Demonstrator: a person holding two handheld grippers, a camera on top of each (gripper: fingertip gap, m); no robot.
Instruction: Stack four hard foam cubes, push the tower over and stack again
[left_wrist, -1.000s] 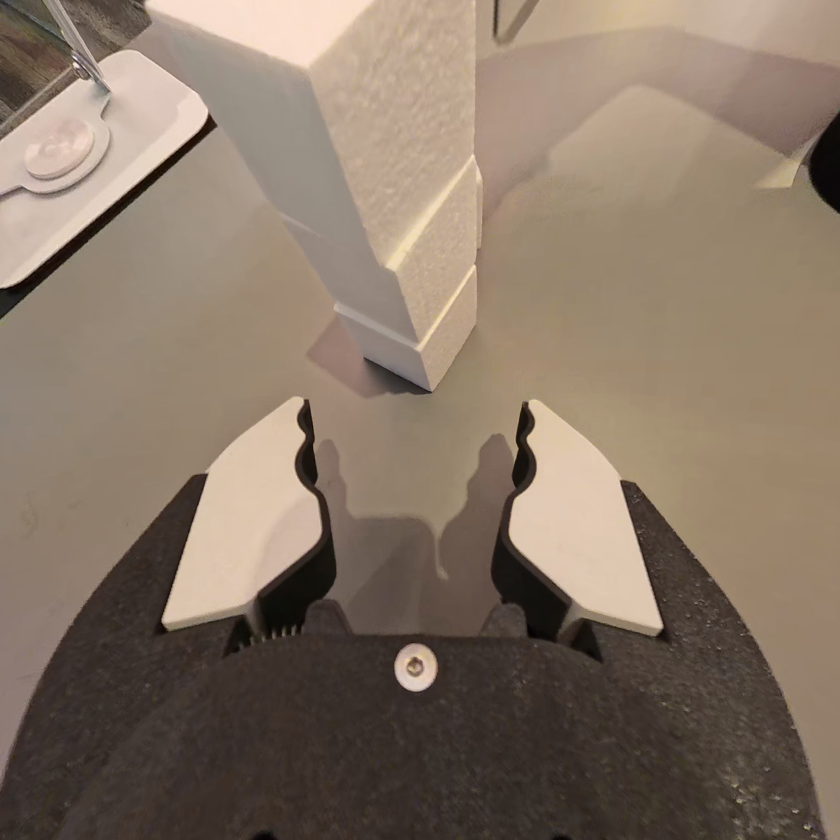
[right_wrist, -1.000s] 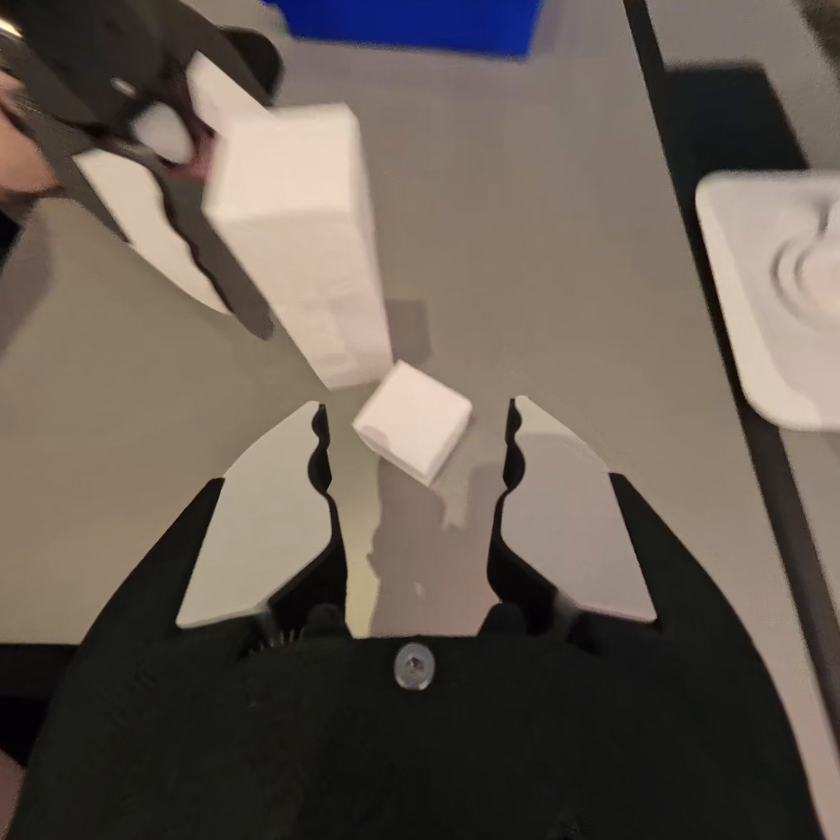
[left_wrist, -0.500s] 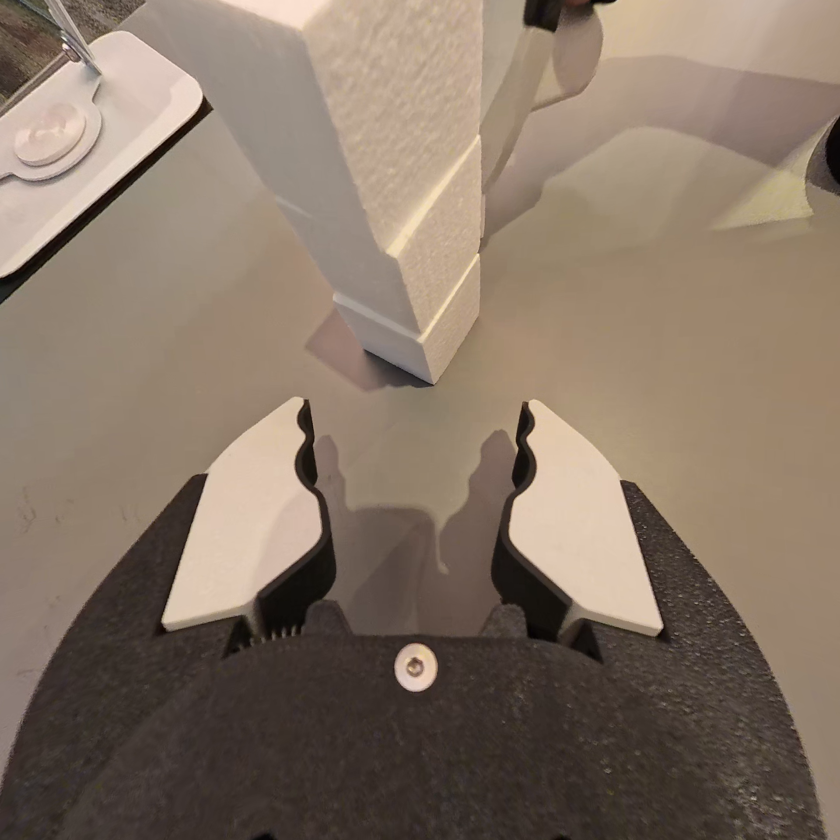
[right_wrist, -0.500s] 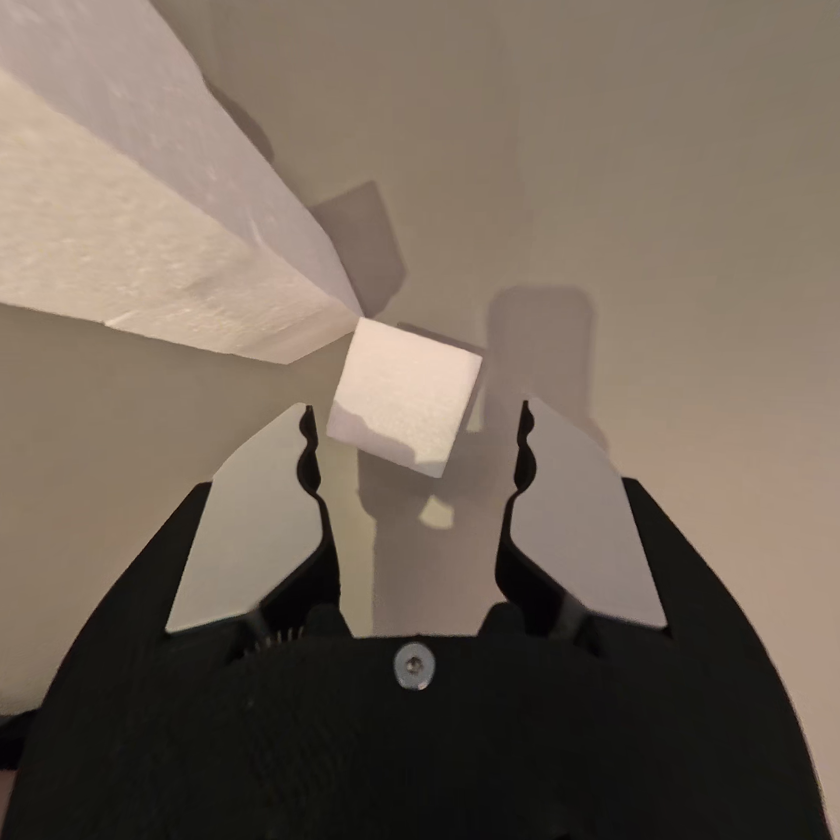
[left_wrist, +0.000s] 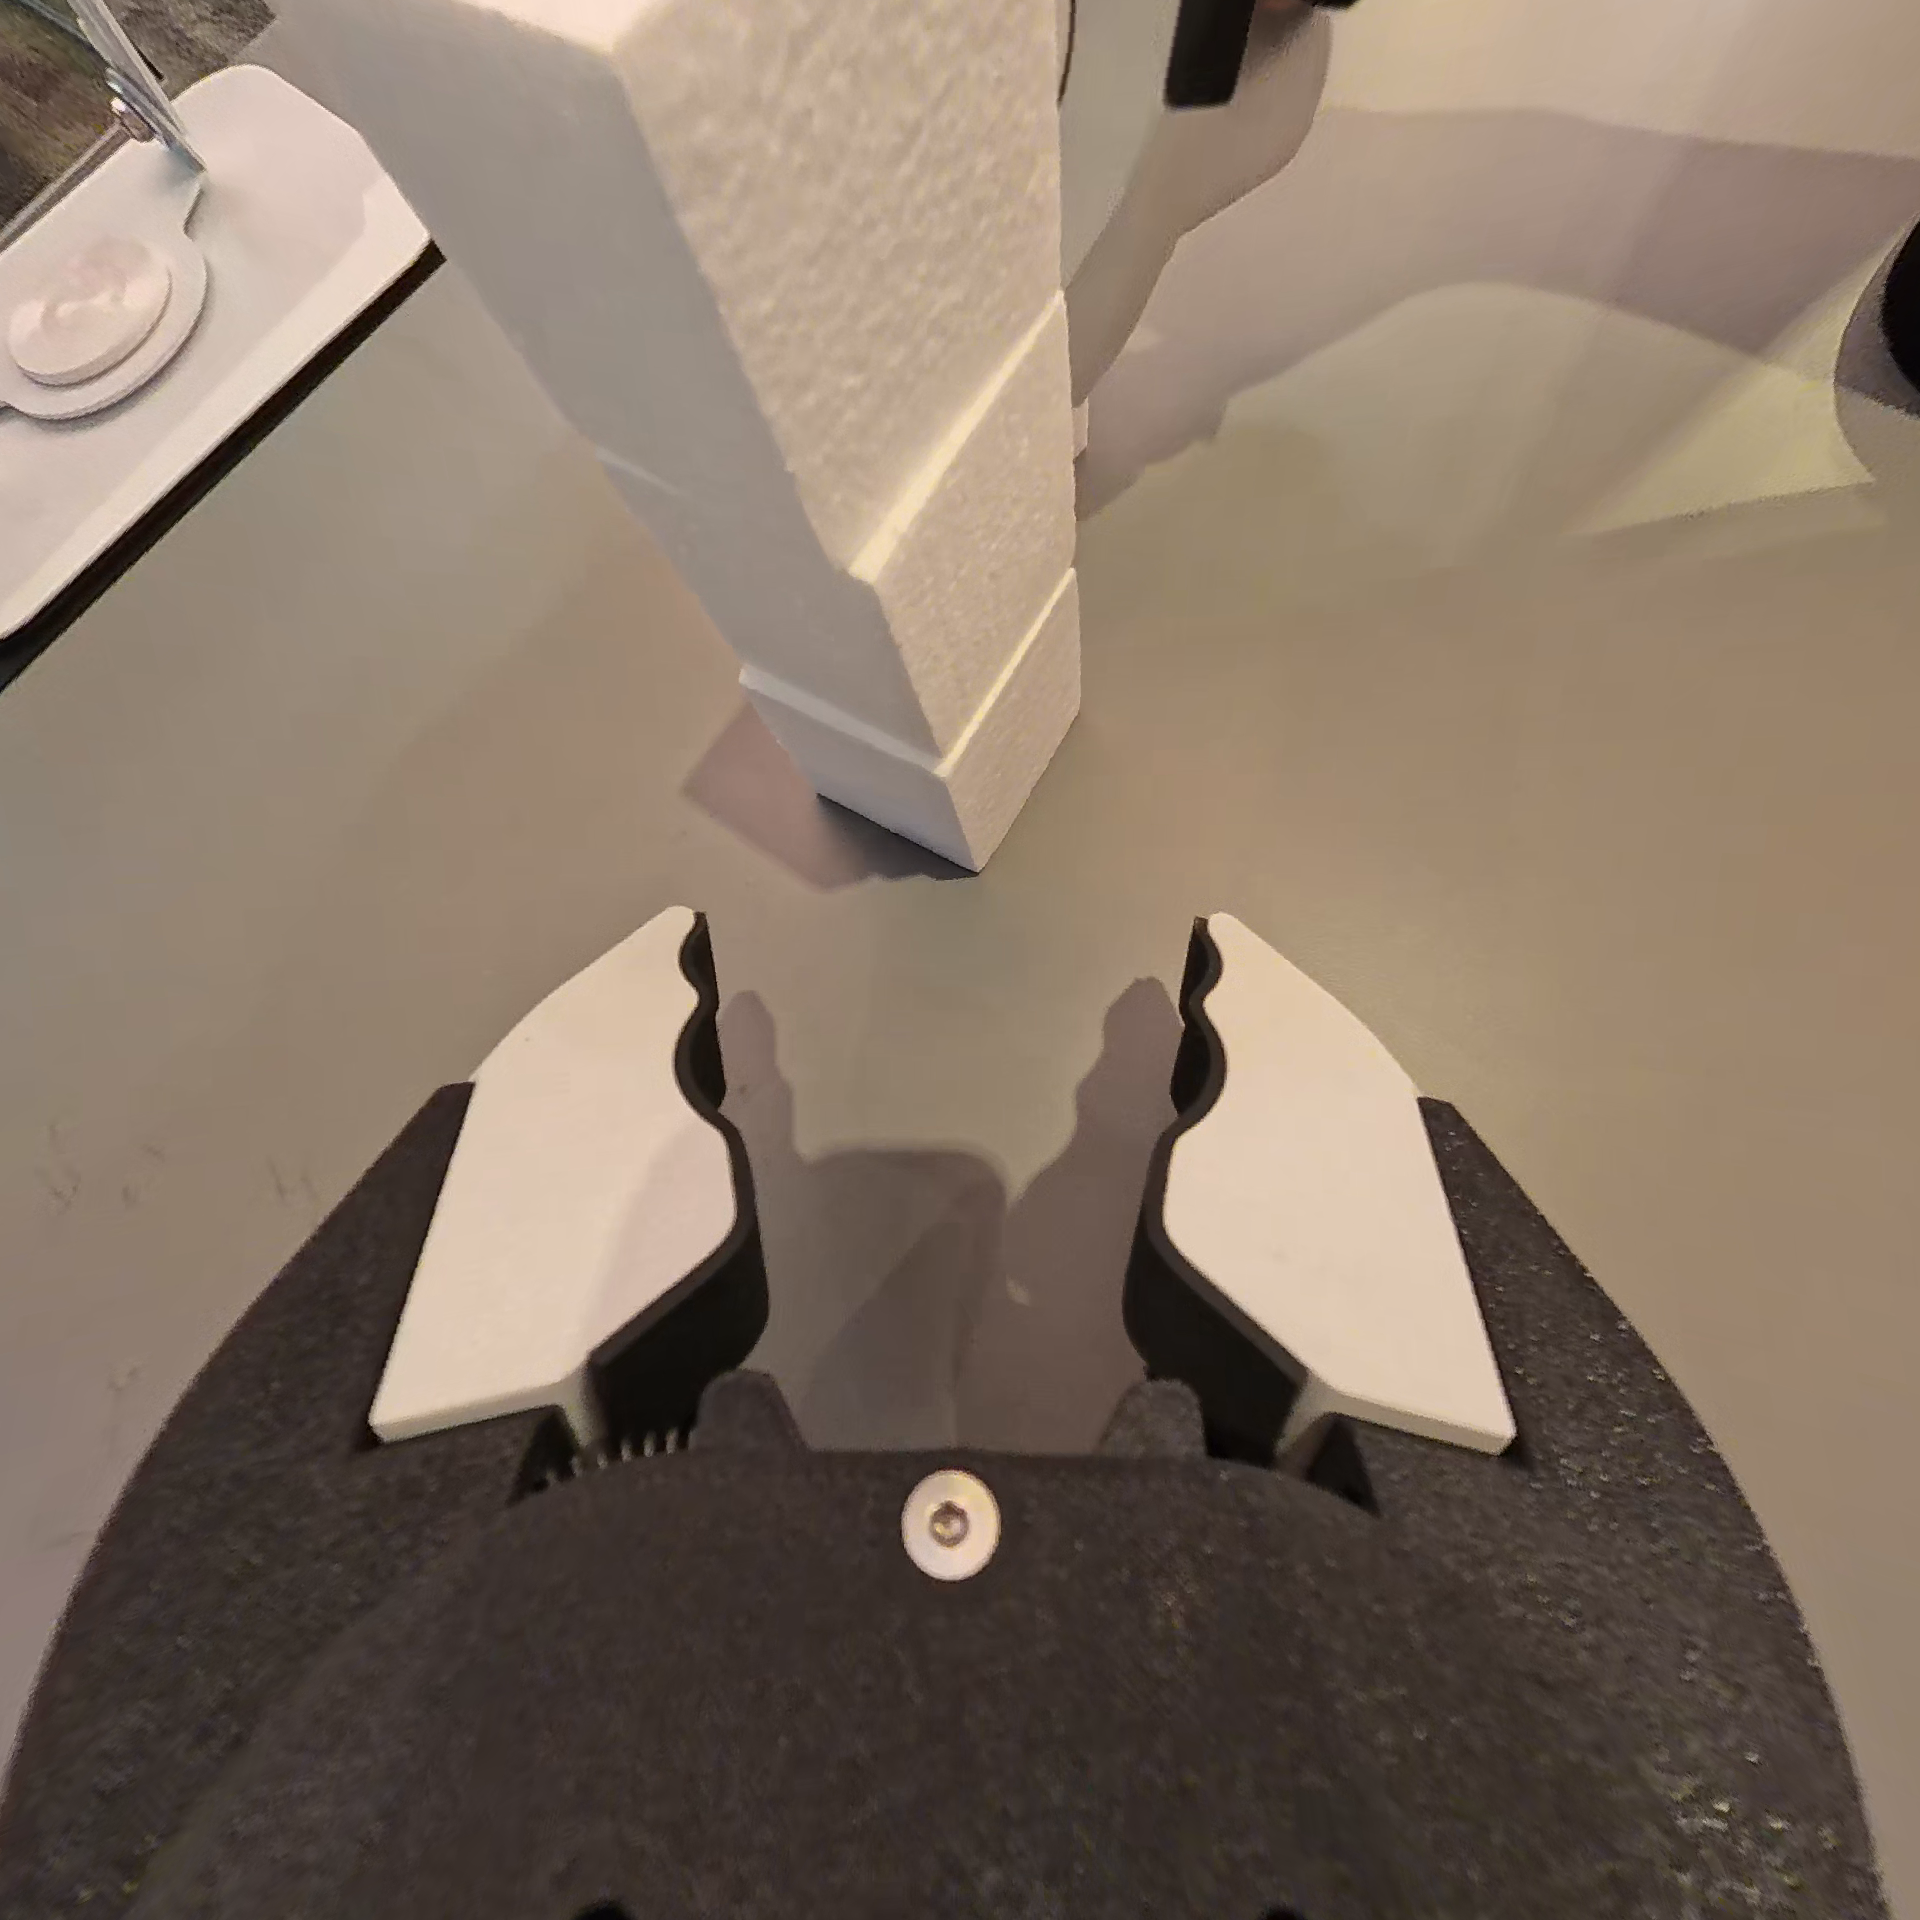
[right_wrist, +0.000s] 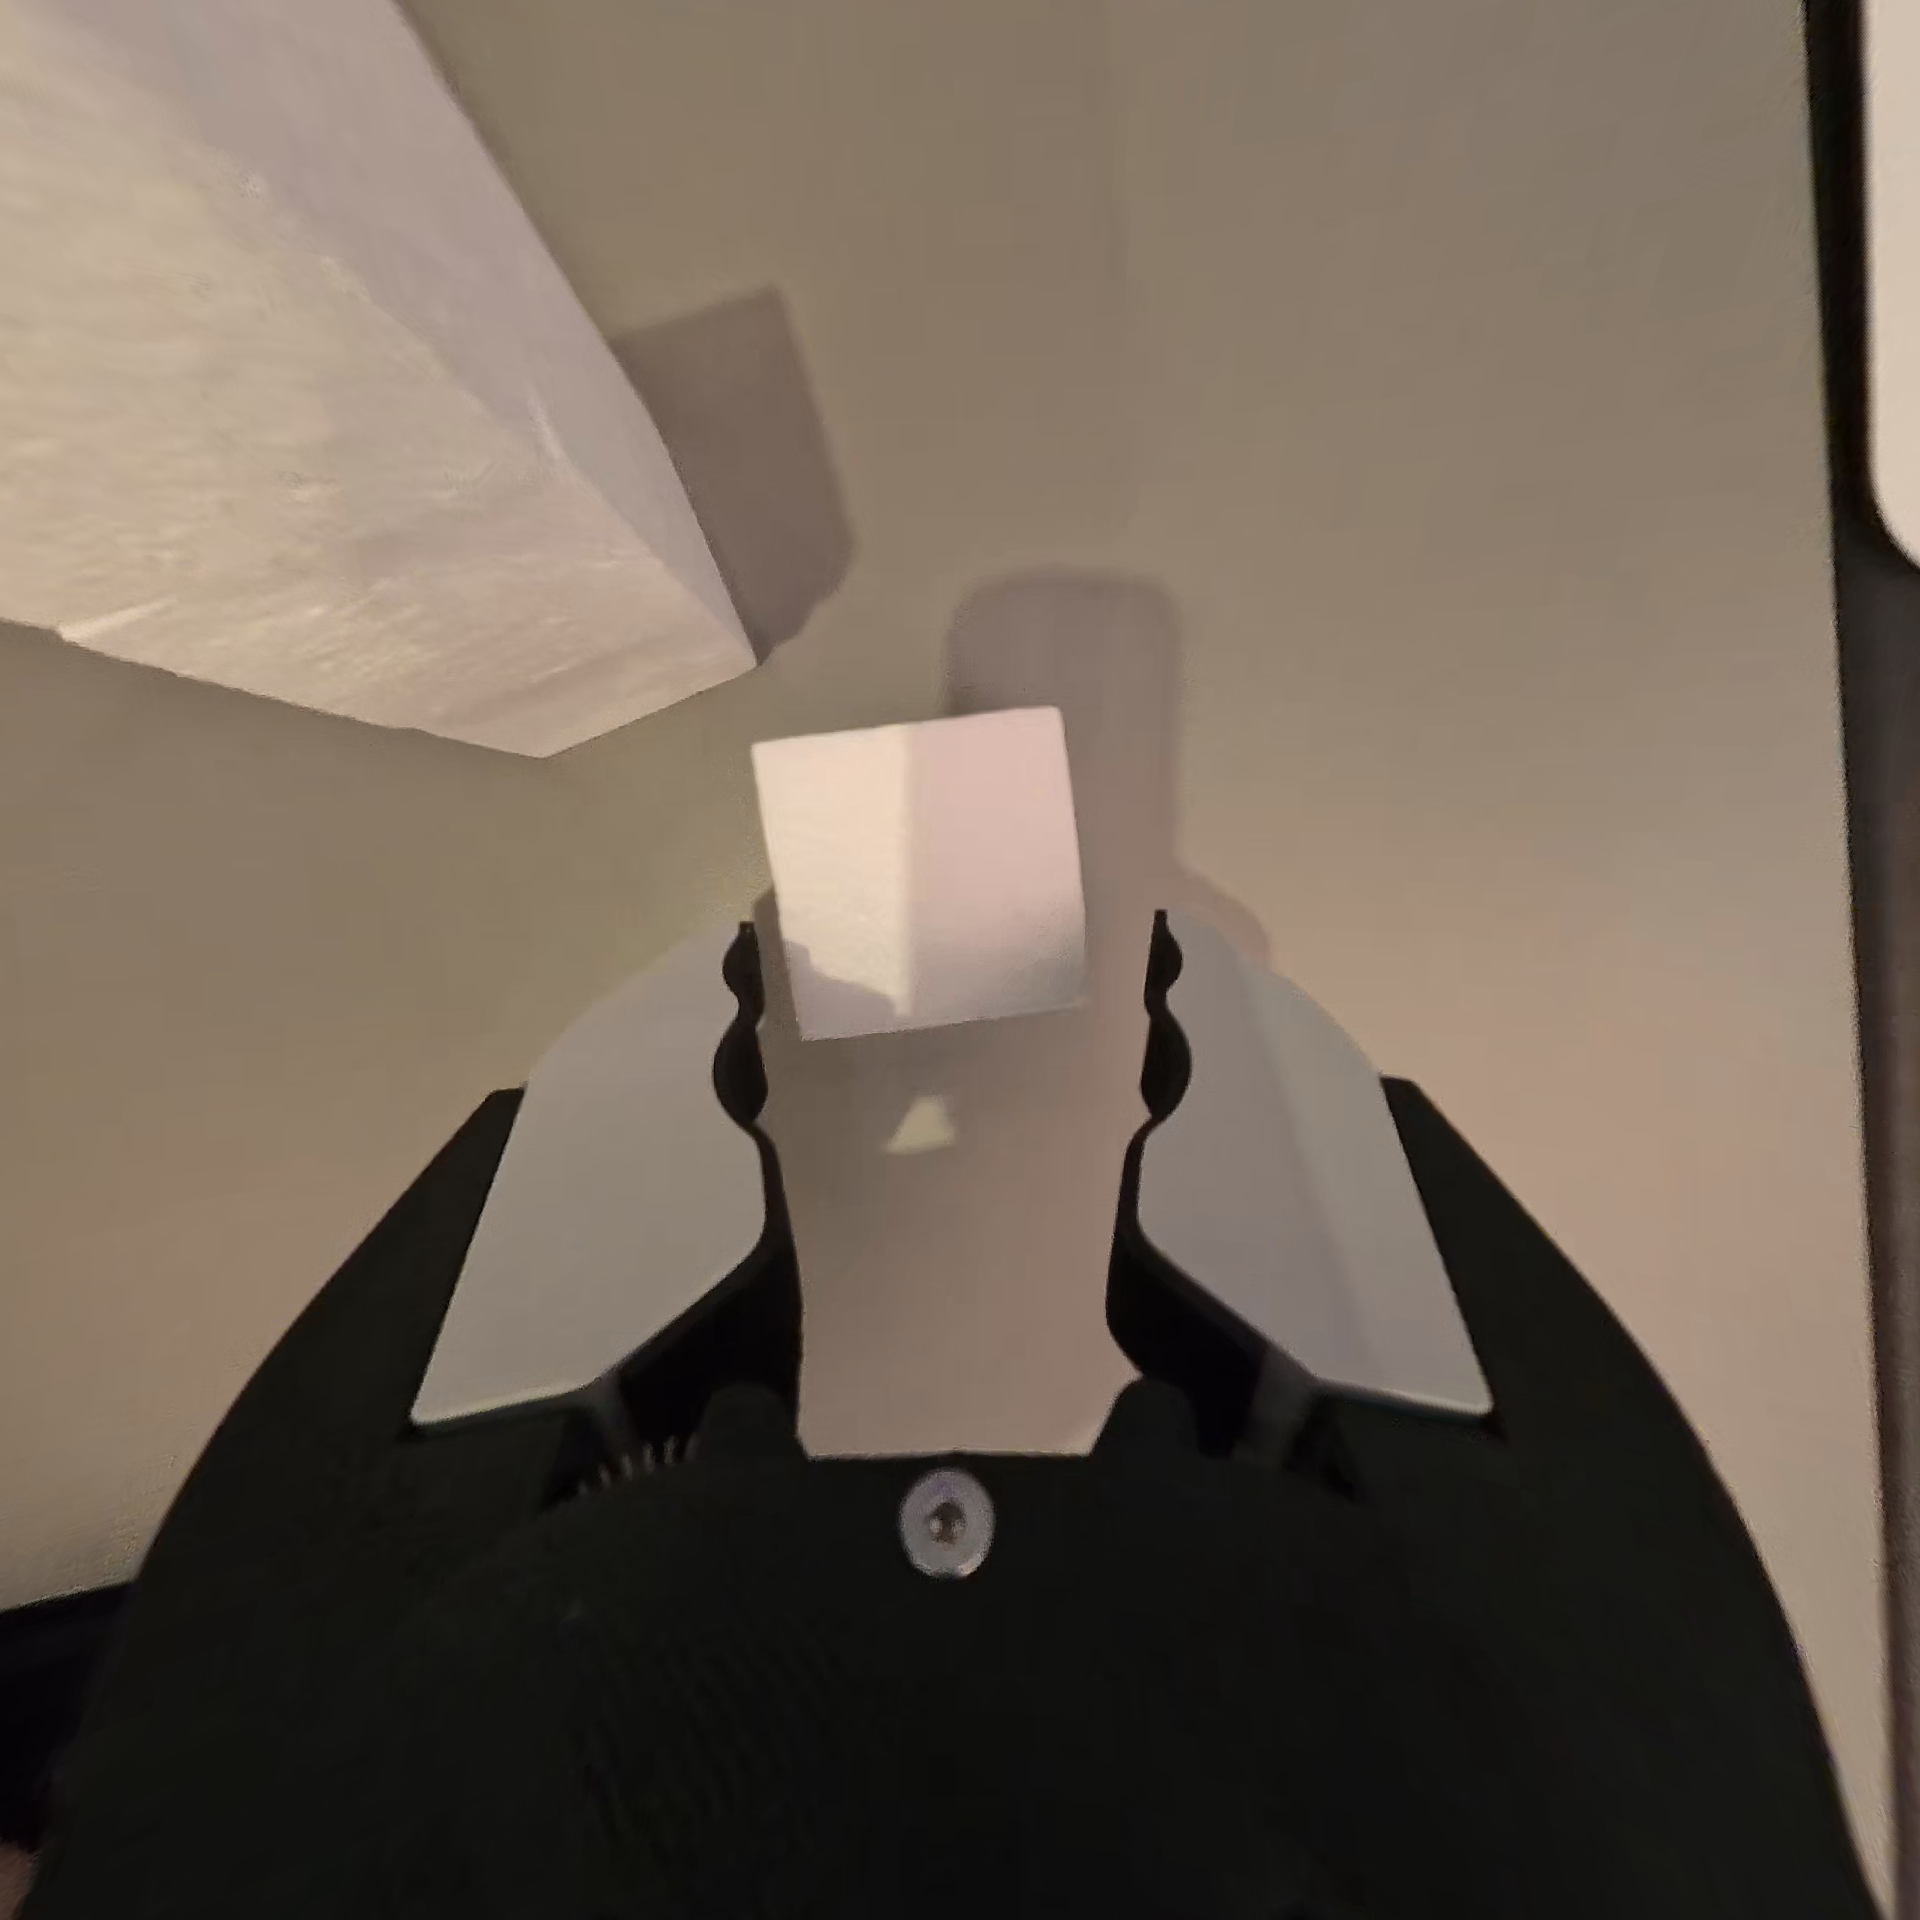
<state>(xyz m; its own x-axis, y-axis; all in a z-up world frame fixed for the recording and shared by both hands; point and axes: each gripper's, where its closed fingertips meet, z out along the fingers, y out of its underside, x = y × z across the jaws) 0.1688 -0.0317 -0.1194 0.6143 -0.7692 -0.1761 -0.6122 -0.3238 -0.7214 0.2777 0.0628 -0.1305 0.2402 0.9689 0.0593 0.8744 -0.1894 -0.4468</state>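
- The left gripper (left_wrist: 951, 935) hangs over the grey table (left_wrist: 1455, 883) with its jaws spread wide and only bare surface between them.
- Just past its fingertips stands the tower of white foam cubes (left_wrist: 904, 499), upright on the table; three stacked cubes can be made out by their seams, each set slightly off from the one below, and the top runs out of the frame.
- Beyond the tower, at the upper edge of the left wrist view, one finger of the right gripper (left_wrist: 1174, 208) comes down close behind the stack.
- At the far left a white tray-like base (left_wrist: 239, 343) with a round disc lies at the table's edge.
- In the right wrist view, the right gripper (right_wrist: 951, 925) has its jaws apart, and a single loose foam cube (right_wrist: 920, 873) sits on the table at its fingertips, partly between them; whether either finger touches it cannot be told.
- Up and to the left the tower fills the corner, near the loose cube but apart from it.
- A dark table edge (right_wrist: 1860, 727) runs down the right side.
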